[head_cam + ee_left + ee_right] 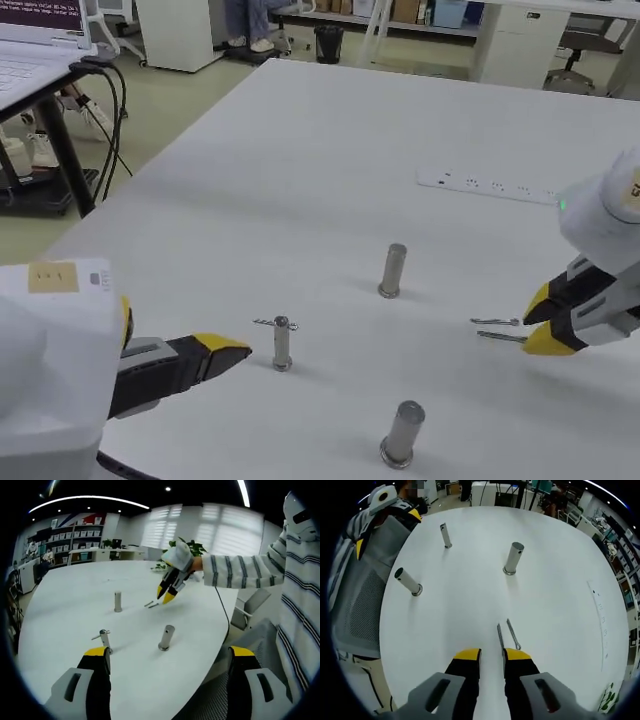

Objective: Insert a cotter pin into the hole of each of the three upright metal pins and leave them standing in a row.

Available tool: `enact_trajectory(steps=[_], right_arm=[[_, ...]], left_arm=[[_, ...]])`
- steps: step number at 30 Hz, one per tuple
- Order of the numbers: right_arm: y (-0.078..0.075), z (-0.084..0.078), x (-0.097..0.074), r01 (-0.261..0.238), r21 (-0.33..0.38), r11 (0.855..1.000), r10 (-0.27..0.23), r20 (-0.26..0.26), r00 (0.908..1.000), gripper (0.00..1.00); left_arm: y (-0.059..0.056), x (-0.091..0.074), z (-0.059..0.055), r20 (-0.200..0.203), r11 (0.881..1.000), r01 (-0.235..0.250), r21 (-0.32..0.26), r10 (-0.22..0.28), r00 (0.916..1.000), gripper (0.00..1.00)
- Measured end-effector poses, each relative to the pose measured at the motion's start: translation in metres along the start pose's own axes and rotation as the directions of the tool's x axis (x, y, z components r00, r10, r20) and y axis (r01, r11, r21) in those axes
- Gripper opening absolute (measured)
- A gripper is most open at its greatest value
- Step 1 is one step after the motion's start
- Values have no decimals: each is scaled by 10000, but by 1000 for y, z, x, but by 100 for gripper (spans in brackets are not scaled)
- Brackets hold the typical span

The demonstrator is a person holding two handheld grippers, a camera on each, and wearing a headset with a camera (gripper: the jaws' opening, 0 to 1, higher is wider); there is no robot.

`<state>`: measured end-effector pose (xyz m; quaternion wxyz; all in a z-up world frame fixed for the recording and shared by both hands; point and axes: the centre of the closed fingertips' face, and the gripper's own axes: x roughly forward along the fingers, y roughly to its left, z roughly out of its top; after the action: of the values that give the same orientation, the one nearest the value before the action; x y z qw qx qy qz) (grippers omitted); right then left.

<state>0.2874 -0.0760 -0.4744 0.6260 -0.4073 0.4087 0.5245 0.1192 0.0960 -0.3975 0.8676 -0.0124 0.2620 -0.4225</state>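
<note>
Three metal pins stand upright on the white table. The fitted pin, left of centre in the head view, already has an inserted cotter pin through its top. The upper pin near the middle and the lower pin at the bottom edge are bare. Two loose cotter pins lie flat side by side at centre right, just off the tips of the right gripper, whose jaws stand a little apart and hold nothing. The left gripper is spread wide and empty, with one tip just beside the fitted pin. The likeliest slip is in the pickup. The loose cotter pins lie so close together that closing on them could catch both, or pinch one askew and flick the other away. Thin wire flat on a smooth top may also skid out of the jaws. The bare pins look free-standing, so a sideways push while threading could topple one that is not steadied.
</note>
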Motion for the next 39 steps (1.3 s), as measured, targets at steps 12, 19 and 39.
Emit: enact_trajectory(steps=[12, 19, 39], right_arm=[[-9, -2, 16, -485, -407, 9980, 454, -735, 9963, 7], [-12, -3, 20, -537, -415, 9977, 497, -911, 9946, 8], [-11, -7, 25, -472, -1055, 9933, 359, -1066, 9937, 0]], left_arm=[[-5, 4, -5, -37, 9997, 236, -56, -236, 9997, 95], [-6, 4, -5, 43, 9996, 247, -156, -247, 9997, 94], [-2, 0, -6, 102, 9995, 14, -310, -11, 9999, 93]])
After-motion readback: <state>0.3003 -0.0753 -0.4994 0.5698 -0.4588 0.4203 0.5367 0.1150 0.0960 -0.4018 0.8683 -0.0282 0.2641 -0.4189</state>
